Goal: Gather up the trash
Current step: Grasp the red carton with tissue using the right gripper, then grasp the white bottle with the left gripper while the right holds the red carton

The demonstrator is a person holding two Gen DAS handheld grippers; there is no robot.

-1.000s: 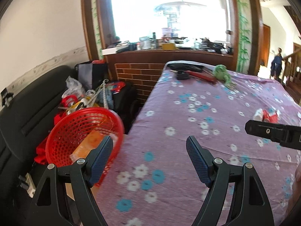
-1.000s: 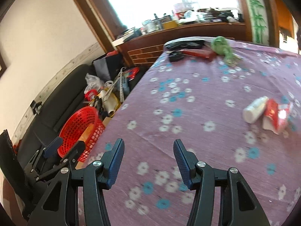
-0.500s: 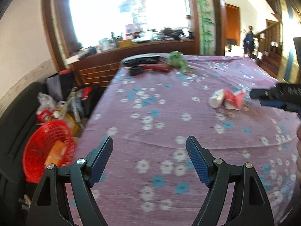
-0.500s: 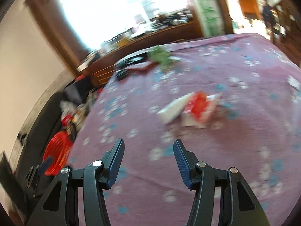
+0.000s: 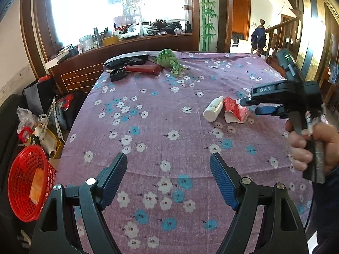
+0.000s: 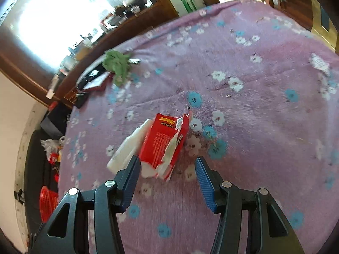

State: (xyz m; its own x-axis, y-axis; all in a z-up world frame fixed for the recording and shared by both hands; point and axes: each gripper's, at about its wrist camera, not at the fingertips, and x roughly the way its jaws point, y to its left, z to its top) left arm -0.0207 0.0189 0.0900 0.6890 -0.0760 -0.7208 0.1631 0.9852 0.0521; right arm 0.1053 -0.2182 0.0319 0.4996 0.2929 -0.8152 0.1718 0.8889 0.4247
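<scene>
Lying uncollected on the flowered desk (image 5: 148,127): torn red packet (image 6: 167,144), white bottle (image 5: 214,111) touching it. Right hand-held gripper (image 6: 167,182) spread apart just short of the packet, left hand-held gripper (image 5: 168,180) apart, empty. Red basket (image 5: 27,182) well apart, one scrap inside.

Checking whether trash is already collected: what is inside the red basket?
The left wrist view shows one flat orange piece inside the red basket. The near wall hides the rest of the bottom.
</scene>
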